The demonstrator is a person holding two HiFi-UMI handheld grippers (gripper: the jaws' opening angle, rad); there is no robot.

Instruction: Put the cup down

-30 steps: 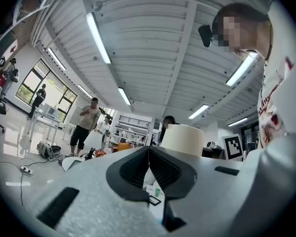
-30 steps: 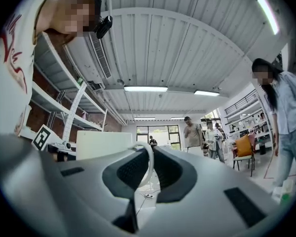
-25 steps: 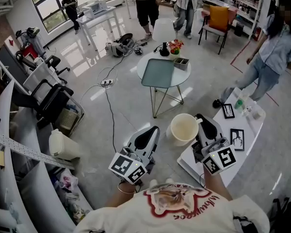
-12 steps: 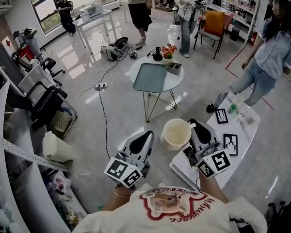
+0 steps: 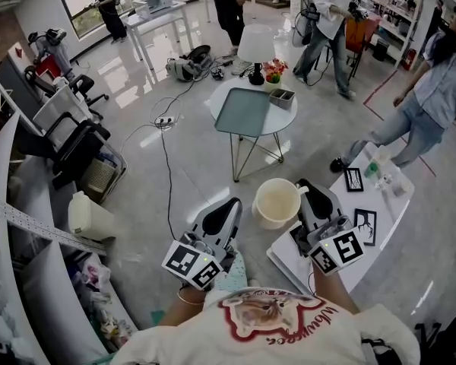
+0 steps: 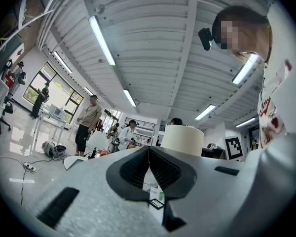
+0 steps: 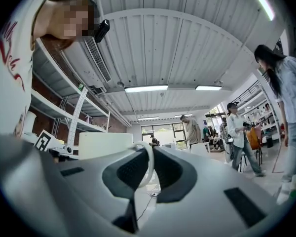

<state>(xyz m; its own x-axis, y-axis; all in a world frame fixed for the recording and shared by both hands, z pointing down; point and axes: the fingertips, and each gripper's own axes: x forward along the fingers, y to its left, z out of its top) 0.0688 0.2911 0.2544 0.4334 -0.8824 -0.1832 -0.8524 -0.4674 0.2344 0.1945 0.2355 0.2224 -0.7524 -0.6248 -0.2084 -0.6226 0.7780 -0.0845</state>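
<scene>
Held as before, the cream cup [image 5: 277, 202] hangs in the same spot between my two tools, while a person in white [image 5: 330, 10] at the far end of the room has walked off to the right over the last second. My right gripper [image 5: 308, 195] is clamped on the cup's handle [image 7: 149, 162]; its own view shows the thin white loop pinched between the two dark pads, with the cup's body [image 7: 106, 144] standing just left of the jaws. My left gripper [image 5: 229, 206] carries nothing, its jaws pressed together [image 6: 149, 149], and it sits just left of the cup without touching it; from its view the cup [image 6: 182, 138] rises upright beyond the jaw tips. The cup is in the air, mouth up, over the grey floor [image 5: 190, 166], just left of the near edge of a white table [image 5: 380, 238] that bears two picture frames [image 5: 365, 226]. Farther off stands a round table [image 5: 247, 112] with a white lamp [image 5: 256, 46] at its far side.
</scene>
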